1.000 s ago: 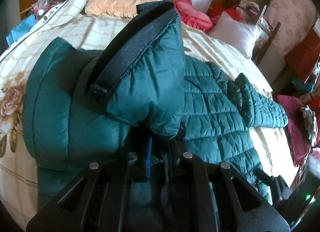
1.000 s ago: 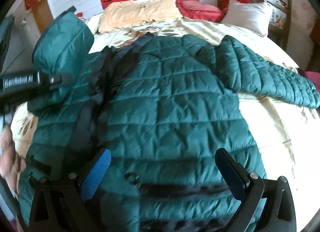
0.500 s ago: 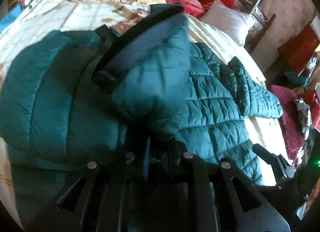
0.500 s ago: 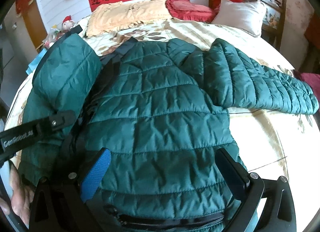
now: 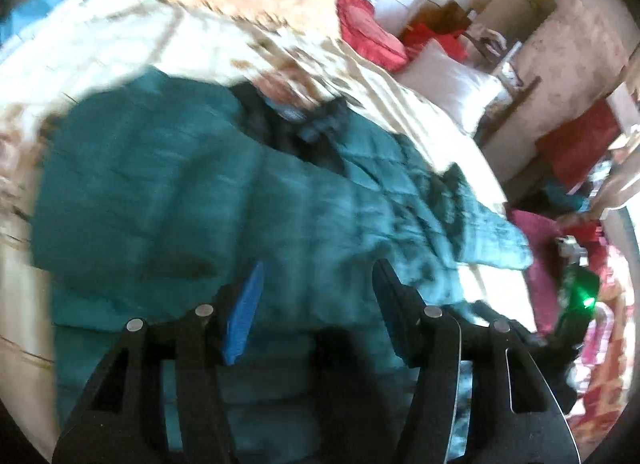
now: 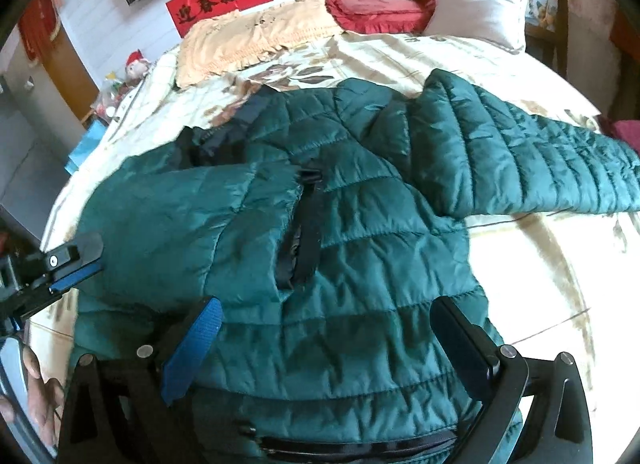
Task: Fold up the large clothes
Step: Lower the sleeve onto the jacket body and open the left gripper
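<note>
A dark teal quilted jacket (image 6: 360,264) lies spread on the bed (image 6: 532,272). One sleeve (image 6: 192,224) is folded across its front, with the black cuff (image 6: 306,224) near the middle. The other sleeve (image 6: 540,168) stretches out to the right. My left gripper (image 5: 316,304) hovers over the folded sleeve (image 5: 180,192); its jaws are opening and nothing is pinched between them. It also shows at the left edge of the right wrist view, the left gripper (image 6: 80,264) clear of the sleeve. My right gripper (image 6: 326,310) stands open above the jacket's lower front.
At the head of the bed lie a yellow pillow (image 6: 256,40), a red pillow (image 6: 372,8) and a white pillow (image 6: 476,8). Toys (image 6: 132,68) sit at the far left. A wooden chair (image 6: 560,24) stands to the right. A person's hand (image 6: 36,384) shows bottom left.
The left gripper let go of the sleeve, which dropped flat across the jacket's front, and its jaws spread apart. The right gripper stays open and has drawn back a little.
</note>
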`<state>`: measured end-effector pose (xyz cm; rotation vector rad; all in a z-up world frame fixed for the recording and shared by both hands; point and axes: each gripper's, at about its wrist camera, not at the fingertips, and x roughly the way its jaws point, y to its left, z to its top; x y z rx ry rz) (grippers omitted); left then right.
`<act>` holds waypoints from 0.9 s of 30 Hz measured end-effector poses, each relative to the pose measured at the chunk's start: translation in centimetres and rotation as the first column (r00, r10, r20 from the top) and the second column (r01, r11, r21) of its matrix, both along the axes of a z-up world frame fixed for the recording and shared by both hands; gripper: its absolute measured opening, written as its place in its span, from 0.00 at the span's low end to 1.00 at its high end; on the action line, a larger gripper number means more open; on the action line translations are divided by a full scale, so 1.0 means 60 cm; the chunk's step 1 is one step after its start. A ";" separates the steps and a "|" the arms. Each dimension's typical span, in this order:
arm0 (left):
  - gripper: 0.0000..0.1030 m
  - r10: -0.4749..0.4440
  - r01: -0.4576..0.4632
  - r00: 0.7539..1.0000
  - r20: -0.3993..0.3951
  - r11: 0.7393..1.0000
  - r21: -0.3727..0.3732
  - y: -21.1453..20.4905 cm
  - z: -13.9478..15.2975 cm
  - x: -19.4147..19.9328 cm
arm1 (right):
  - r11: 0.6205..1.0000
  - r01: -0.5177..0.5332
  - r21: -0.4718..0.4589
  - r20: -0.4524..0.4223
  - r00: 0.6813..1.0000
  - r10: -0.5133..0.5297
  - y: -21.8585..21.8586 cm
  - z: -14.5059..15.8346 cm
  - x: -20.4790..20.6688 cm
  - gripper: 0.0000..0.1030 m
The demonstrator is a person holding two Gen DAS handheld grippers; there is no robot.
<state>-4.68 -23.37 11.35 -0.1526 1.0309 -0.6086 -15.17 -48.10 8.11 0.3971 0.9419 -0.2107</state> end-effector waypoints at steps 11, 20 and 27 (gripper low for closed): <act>0.55 0.234 -0.234 0.972 0.015 0.965 0.121 0.135 -0.054 0.047 | 0.993 -0.057 0.107 -0.016 0.998 0.059 0.021 -0.025 0.081 0.56; 0.55 0.354 -0.354 0.935 0.011 0.930 0.101 0.183 -0.055 0.067 | 0.983 -0.068 -0.172 0.160 0.982 0.096 0.029 0.079 0.101 0.19; 0.55 0.369 -0.365 0.929 -0.007 0.922 0.127 0.166 -0.080 0.088 | 0.965 -0.024 -0.262 0.036 0.999 0.035 -0.021 0.037 0.155 0.19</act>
